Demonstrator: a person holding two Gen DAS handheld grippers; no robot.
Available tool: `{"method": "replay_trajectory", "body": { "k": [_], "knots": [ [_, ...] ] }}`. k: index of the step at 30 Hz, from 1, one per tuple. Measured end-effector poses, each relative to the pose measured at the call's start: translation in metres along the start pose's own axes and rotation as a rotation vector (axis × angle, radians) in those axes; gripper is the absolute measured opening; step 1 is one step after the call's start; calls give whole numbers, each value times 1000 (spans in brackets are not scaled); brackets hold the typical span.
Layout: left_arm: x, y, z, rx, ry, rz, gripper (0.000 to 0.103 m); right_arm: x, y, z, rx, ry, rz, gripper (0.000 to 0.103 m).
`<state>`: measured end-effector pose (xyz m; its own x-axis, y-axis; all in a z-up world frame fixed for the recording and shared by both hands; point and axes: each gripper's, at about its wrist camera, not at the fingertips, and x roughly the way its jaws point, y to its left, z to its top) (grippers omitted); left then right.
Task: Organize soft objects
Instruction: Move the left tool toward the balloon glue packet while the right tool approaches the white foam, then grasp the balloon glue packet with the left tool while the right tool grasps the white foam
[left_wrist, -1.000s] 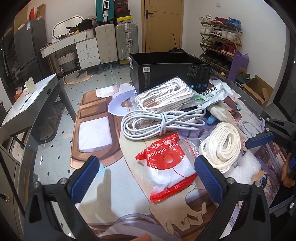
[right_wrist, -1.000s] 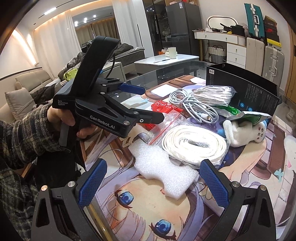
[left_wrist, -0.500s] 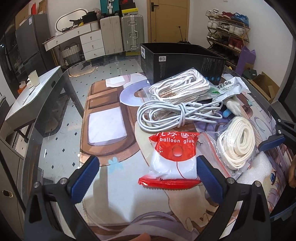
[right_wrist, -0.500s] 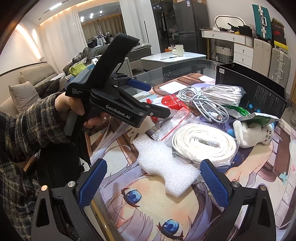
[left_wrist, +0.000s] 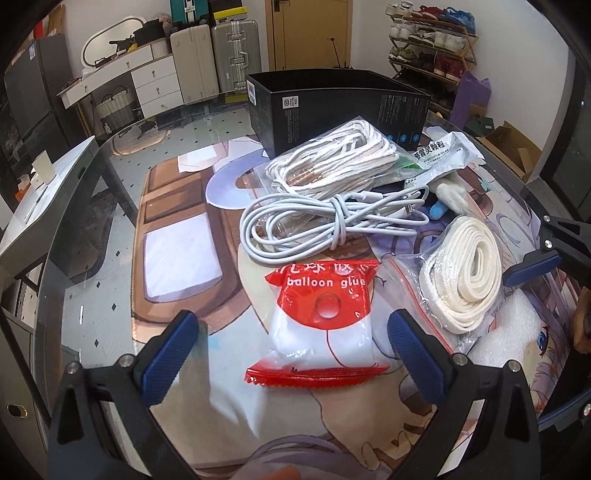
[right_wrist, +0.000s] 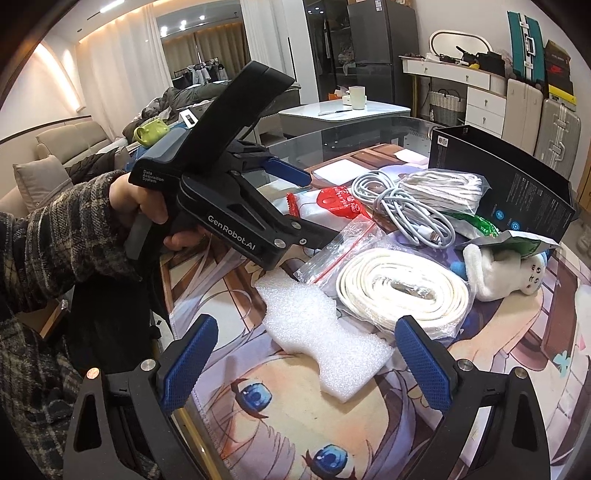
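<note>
The left tool (left_wrist: 291, 349) is hovering with jaws apart over the red-and-white balloon glue packet (left_wrist: 323, 321) lying on the bench (left_wrist: 92, 236). The right tool (right_wrist: 303, 358), jaws just narrowing slightly yet wide, is straddling the white foam piece (right_wrist: 321, 332).

Left gripper closes in on the glue packet
The left gripper (left_wrist: 291, 350) now frames the balloon glue packet (left_wrist: 321, 325) squarely between its open pads; the right gripper (right_wrist: 306, 354) jaws have just been closing slightly over the foam piece (right_wrist: 325, 336)
</note>
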<state>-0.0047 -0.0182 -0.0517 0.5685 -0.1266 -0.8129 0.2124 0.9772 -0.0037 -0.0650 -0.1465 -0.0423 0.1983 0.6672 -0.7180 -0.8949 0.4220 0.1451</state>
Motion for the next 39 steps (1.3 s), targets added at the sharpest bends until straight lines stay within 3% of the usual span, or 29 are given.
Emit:
{"method": "replay_trajectory", "body": {
  "k": [7,14,21,27,29,39],
  "knots": [
    [0,2,-2,-6,3,-7,103,3,0,0,-18,11,-31,83],
    [0,2,-3,-9,-1,-5,103,2,5,-5,-58,27,-72,76],
    [-2,1,-6,-12,-12,7,102,-2,11,-10,-88,50,-56,67],
    [-7,-3,-7,1,-31,-7,91,0,15,-8,-99,51,-47,67],
    [-8,-6,-7,9,-43,-15,83,2,15,-6,-101,57,-47,67],
    [-11,-11,-7,34,-57,-36,70,16,15,3,-127,81,-47,67]
  ]
}}
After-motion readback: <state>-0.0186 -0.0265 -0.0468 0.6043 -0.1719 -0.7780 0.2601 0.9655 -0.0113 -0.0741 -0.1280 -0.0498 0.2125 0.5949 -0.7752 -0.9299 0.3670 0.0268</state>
